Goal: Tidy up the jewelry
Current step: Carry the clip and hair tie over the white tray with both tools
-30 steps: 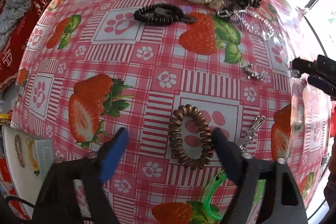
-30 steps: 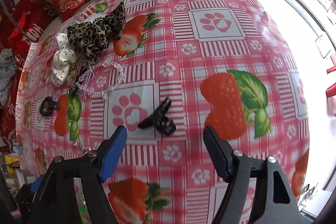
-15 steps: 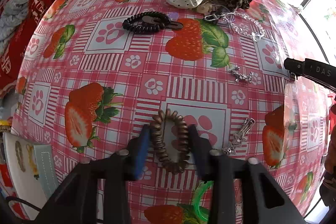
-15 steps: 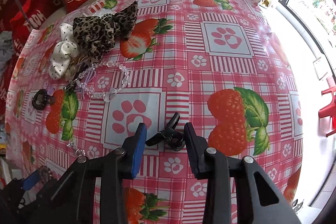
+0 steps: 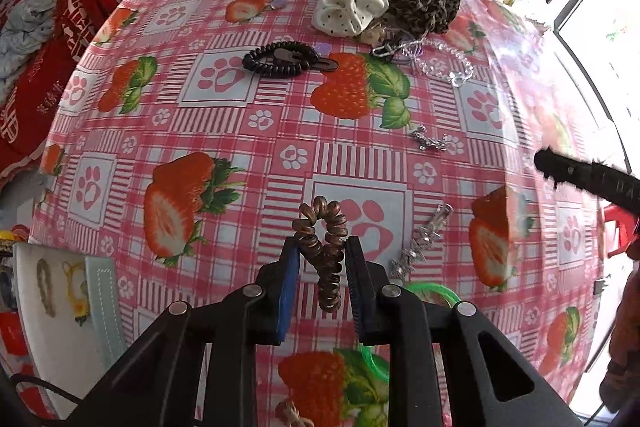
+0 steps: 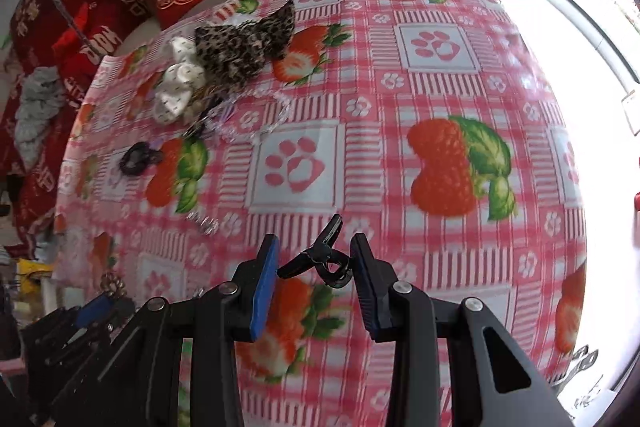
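Coil tie [image 5: 325,255] and clip [image 6: 320,259] now pinched, lifted.

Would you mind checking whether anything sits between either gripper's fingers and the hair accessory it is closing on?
Nothing visible does. The left gripper is pinched directly on the bronze spiral hair tie, and the right gripper holds the black hair claw between its pads with nothing else in the gap.

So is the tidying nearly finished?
Not nearly. Nothing looks sorted yet. The left gripper squeezes the brown coil hair tie, and the right gripper grips the black clip. The black coil tie, scrunchies and bead bracelet wait on the table.
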A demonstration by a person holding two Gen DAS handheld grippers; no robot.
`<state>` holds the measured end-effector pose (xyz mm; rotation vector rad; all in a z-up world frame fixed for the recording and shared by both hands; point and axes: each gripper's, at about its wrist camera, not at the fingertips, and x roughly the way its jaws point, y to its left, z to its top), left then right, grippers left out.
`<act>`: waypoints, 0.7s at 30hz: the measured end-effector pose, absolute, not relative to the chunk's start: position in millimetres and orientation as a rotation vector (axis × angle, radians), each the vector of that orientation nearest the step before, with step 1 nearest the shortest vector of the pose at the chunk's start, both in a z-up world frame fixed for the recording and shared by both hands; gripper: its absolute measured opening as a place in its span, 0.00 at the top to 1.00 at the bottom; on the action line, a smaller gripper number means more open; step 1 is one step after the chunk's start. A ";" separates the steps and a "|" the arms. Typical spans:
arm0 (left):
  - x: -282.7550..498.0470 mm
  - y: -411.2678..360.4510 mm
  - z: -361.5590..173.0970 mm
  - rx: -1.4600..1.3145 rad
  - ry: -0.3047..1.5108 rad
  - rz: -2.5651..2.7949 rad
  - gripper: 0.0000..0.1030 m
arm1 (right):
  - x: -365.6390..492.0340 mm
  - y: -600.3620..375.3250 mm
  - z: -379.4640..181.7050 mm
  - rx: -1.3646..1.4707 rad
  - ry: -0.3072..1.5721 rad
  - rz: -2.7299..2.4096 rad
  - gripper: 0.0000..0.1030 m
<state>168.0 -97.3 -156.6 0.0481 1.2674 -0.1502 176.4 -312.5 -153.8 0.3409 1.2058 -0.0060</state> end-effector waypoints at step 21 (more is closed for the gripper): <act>103.0 -11.6 -114.2 -0.036 1.201 -0.198 0.71 | 109.3 -230.5 -118.0 0.360 1.225 0.104 0.61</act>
